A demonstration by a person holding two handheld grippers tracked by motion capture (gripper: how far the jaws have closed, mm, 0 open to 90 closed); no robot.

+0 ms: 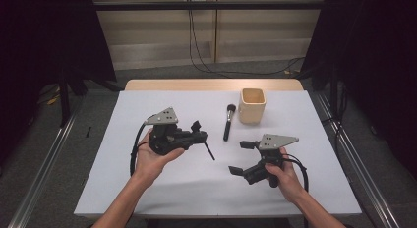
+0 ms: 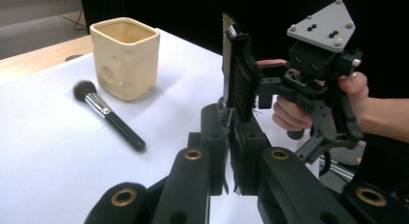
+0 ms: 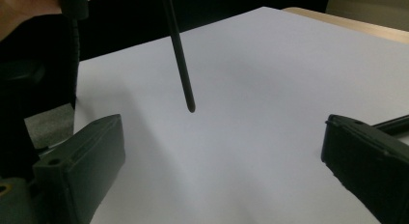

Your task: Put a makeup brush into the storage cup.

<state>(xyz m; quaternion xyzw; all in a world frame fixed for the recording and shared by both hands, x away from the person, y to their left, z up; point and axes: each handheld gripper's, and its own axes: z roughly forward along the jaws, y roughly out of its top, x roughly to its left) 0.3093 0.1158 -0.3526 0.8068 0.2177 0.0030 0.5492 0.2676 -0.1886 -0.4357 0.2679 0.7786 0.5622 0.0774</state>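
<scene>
Left tool (image 1: 196, 131) grips a thin black comb (image 2: 237, 72); right tool (image 1: 241, 158) gapes empty.

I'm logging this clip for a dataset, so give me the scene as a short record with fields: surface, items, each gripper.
surface: white table top
held item: small black brush, thin handle pointing down toward the table
left gripper: shut on the small black brush
right gripper: open, nothing between its jaws
loose item: makeup brush, lying flat beside the cup
container: cream square cup, upright
</scene>
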